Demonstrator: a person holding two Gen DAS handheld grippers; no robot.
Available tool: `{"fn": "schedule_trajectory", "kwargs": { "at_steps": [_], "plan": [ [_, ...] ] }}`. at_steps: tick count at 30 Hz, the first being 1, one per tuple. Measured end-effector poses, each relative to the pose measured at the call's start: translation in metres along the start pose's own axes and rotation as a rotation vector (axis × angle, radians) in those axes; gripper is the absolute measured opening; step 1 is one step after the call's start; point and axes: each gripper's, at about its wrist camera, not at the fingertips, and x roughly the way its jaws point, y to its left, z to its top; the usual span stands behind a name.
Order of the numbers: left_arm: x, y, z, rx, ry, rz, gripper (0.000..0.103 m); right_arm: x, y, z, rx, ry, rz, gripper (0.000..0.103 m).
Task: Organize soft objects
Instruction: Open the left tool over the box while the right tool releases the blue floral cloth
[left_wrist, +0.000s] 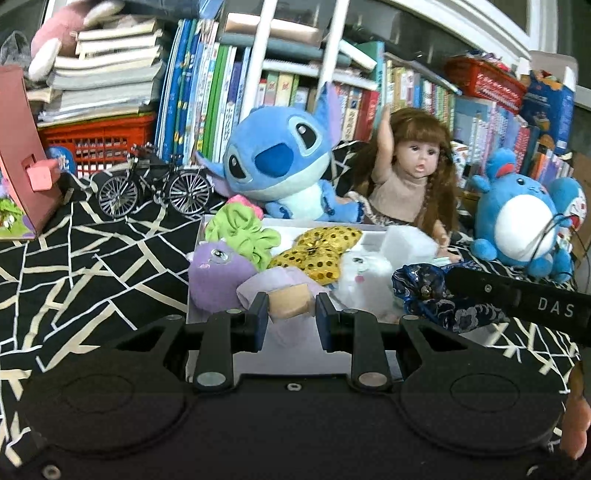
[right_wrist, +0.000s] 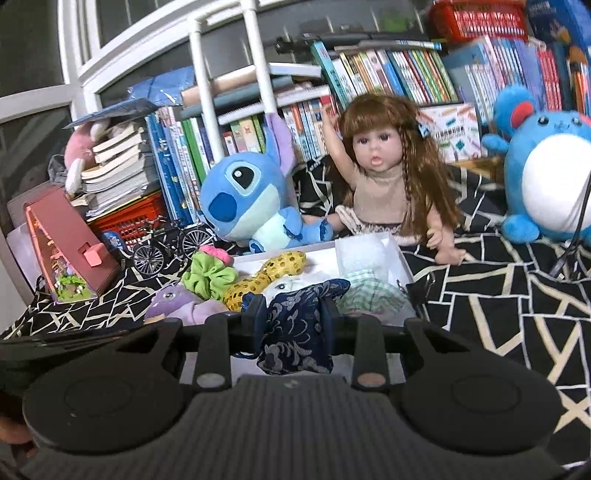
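Bookshelves crammed with picture books backed a table under a black cloth (left_wrist: 92, 251) crossed with cream lines, and a shallow white box (right_wrist: 400, 263) sat just ahead of both claws. Going from the left, that box already held a purple plush (left_wrist: 216, 273), a green scrunchie (left_wrist: 242, 230), a gold sequin bow (left_wrist: 317, 251) and a white plush (left_wrist: 364, 277), so the sorting looked well under way. The left gripper (left_wrist: 291, 314) was clamped on a lilac cloth piece with a tan patch (left_wrist: 291, 304), held over the box's near edge. To its right, the right gripper (right_wrist: 293, 314) was closed on a navy floral pouch (right_wrist: 295, 332), which hung between and below its fingers, also at the near edge. Both pieces probably remained to be set down or arranged. Beyond the box sat a Stitch plush (left_wrist: 280, 162), a doll (left_wrist: 410, 173) and, far right, a round blue plush (left_wrist: 517, 218); whether these were to be sorted I could not tell. The box floor was mostly covered, its near wall hidden by the claws, and a checked green fabric (right_wrist: 365, 295) at its right was too blurred to name.
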Motion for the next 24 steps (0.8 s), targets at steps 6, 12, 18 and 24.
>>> {"fn": "schedule_trajectory", "kwargs": {
  "at_steps": [6,12,18,24],
  "plan": [
    [0.027,0.002,-0.001,-0.021,0.038,0.024,0.026,0.023,0.0,-0.005,0.016,0.039,-0.005,0.035],
    [0.038,0.0,-0.005,-0.003,0.042,0.034,0.026,0.037,-0.002,-0.012,0.019,0.073,-0.012,0.035],
    [0.042,-0.003,-0.007,0.019,0.047,0.038,0.026,0.041,-0.004,-0.016,0.025,0.08,-0.011,0.035],
    [0.048,-0.003,-0.012,0.014,0.069,0.046,0.027,0.041,-0.004,-0.017,0.029,0.08,-0.009,0.038]
  ]
}}
